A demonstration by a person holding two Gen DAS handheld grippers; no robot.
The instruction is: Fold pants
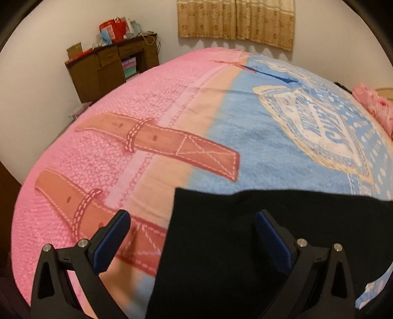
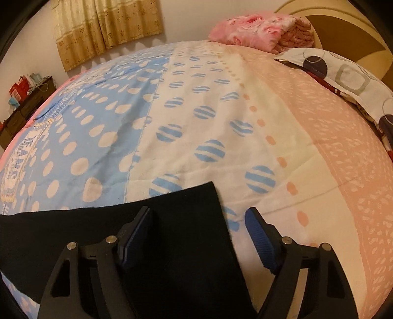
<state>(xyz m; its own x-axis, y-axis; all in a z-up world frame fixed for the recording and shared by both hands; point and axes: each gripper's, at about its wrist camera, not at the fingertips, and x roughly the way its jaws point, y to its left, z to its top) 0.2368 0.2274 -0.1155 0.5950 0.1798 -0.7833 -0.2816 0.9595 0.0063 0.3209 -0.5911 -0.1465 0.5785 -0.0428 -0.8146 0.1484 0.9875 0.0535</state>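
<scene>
Pants (image 1: 221, 245) of plain black, matte knit fabric lie flat on the bed, on a fleecy blanket (image 1: 147, 103) printed in pink, peach and light blue, with brown stitched belt straps (image 1: 157, 142) and a pale crest (image 1: 314, 122). In the left wrist view the cloth's straight left edge and square upper corner sit between the fingers of the left gripper (image 1: 192, 222), whose ribbed blue pads (image 1: 115, 233) stand spread wide, not pressing on the fabric. In the right wrist view the right gripper (image 2: 199, 219) is also spread (somewhat narrower), straddling the cloth's right edge; its left pad (image 2: 137, 233) is over the black fabric and its right pad is over the cream, blue-dotted part of the blanket (image 2: 196, 110), with nothing pinched. A folded pink floral quilt (image 2: 258, 29) and a white pillow (image 2: 348, 73) with dark circles lie at the head of the bed. Tan patterned curtains (image 1: 235, 19) hang on the wall, and a dark wooden cabinet (image 1: 105, 68) stands in the corner.
</scene>
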